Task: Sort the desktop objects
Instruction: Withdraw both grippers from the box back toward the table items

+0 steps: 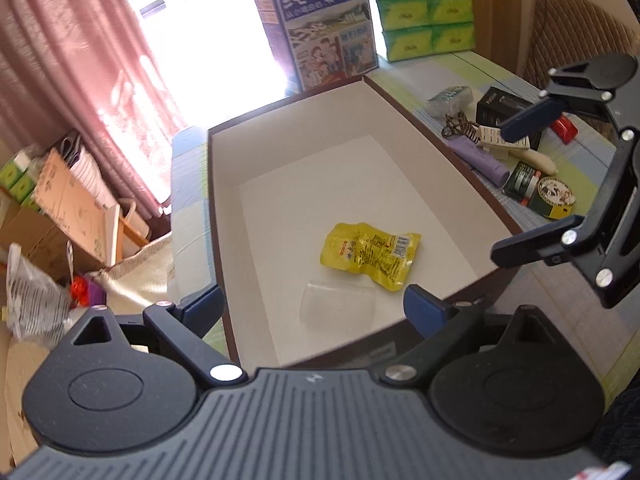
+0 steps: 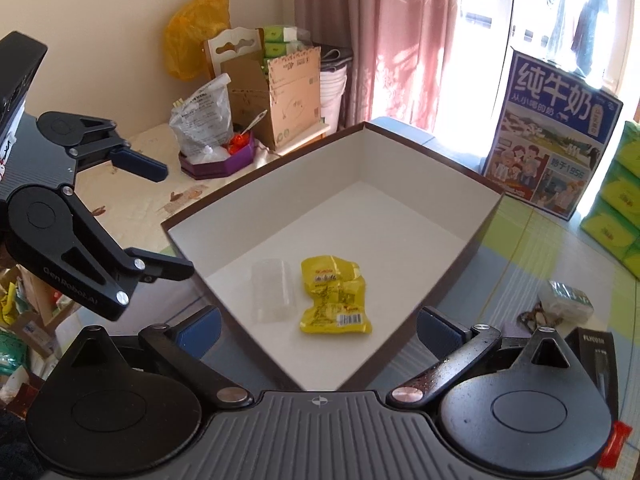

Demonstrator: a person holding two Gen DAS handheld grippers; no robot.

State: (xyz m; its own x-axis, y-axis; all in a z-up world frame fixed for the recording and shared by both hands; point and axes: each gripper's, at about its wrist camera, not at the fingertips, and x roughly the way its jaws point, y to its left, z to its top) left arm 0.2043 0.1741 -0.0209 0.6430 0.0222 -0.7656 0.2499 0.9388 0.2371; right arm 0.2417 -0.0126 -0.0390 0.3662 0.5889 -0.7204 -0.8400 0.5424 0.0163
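A brown box with a white inside (image 1: 224, 208) (image 2: 476, 236) stands on the table. In it lie a yellow snack packet (image 1: 370, 255) (image 2: 334, 295) and a clear plastic container (image 1: 338, 310) (image 2: 274, 291). My left gripper (image 1: 314, 308) (image 2: 172, 222) is open and empty above the box's near rim. My right gripper (image 2: 318, 326) (image 1: 508, 188) is open and empty above the box's near corner. Loose items lie right of the box: a purple tube (image 1: 478, 157), a green tin (image 1: 538, 192), a black box (image 1: 500, 106) and a hair clip (image 1: 456, 123).
A blue milk carton (image 1: 324, 24) (image 2: 552, 140) and green tissue packs (image 1: 426, 8) (image 2: 616, 200) stand behind the box. Pink curtains (image 1: 80, 60) hang at the window. Cardboard boxes and bags (image 2: 256, 92) sit on a side surface to the left.
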